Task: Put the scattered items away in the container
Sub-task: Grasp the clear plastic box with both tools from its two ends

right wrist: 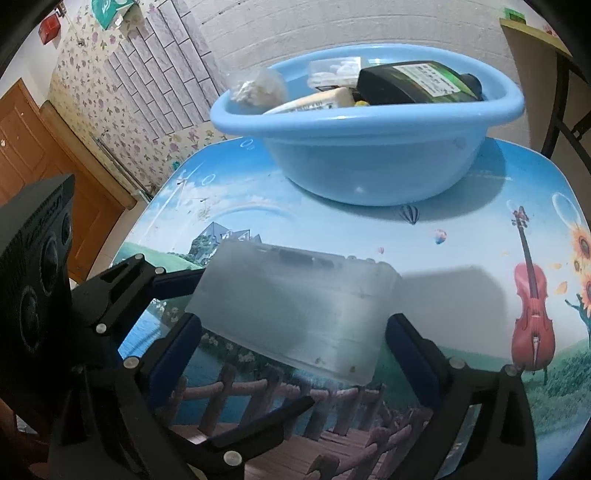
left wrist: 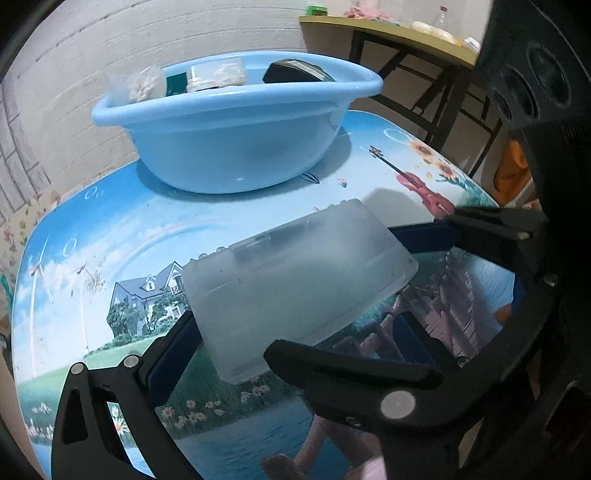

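A frosted translucent plastic box [left wrist: 295, 280] [right wrist: 295, 306] hangs tilted just above the picture-printed table [left wrist: 110, 240]. My left gripper [left wrist: 295, 317] straddles it, with blue pads [left wrist: 173, 350] at the box's two ends, shut on it. My right gripper [right wrist: 293, 317] comes in crosswise. Its jaws stand wide, and its pads [right wrist: 410, 354] flank the box's lower corners without pressing. Behind stands the light blue basin [left wrist: 236, 96] [right wrist: 369, 122]. It holds a bag of white pieces, a clear case, a cream tube and a dark bottle [right wrist: 417, 83] with a green label.
The basin sits at the table's far side, near a white brick wall. A yellow-topped table [left wrist: 388, 33] on black legs stands at the back right. A wooden door [right wrist: 22, 155] and flowered wallpaper lie to the left. The table's rounded edges fall away on both sides.
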Action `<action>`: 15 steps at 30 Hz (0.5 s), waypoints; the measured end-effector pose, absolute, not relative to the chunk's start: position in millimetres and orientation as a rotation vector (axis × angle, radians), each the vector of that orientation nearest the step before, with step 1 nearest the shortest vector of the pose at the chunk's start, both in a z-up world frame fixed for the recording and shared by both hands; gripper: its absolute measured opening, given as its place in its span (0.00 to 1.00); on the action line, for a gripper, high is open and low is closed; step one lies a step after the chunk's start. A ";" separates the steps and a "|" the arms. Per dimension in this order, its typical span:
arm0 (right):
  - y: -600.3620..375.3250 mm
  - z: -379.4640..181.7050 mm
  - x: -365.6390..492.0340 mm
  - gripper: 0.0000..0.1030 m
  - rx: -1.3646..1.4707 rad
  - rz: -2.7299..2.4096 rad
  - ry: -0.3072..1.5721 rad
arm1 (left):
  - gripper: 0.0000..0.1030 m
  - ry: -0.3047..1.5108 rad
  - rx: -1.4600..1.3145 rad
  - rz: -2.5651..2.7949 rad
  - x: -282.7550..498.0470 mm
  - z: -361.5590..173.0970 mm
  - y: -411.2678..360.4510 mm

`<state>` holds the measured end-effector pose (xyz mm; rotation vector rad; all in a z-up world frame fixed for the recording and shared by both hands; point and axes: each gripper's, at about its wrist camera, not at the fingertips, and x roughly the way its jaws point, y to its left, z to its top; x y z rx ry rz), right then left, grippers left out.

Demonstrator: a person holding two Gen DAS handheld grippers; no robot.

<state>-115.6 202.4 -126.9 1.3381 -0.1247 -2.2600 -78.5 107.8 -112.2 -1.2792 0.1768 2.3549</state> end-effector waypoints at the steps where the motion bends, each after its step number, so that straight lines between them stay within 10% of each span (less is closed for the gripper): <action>1: 203.0 -126.5 -115.6 0.99 1.346 -2.255 -0.136 | 1.00 0.157 -1.285 2.358 -78.8 -111.7 107.2; 15: 202.4 -126.1 -107.6 0.99 1.343 -2.246 -0.115 | 1.00 0.123 -1.297 2.394 -73.4 -113.9 108.8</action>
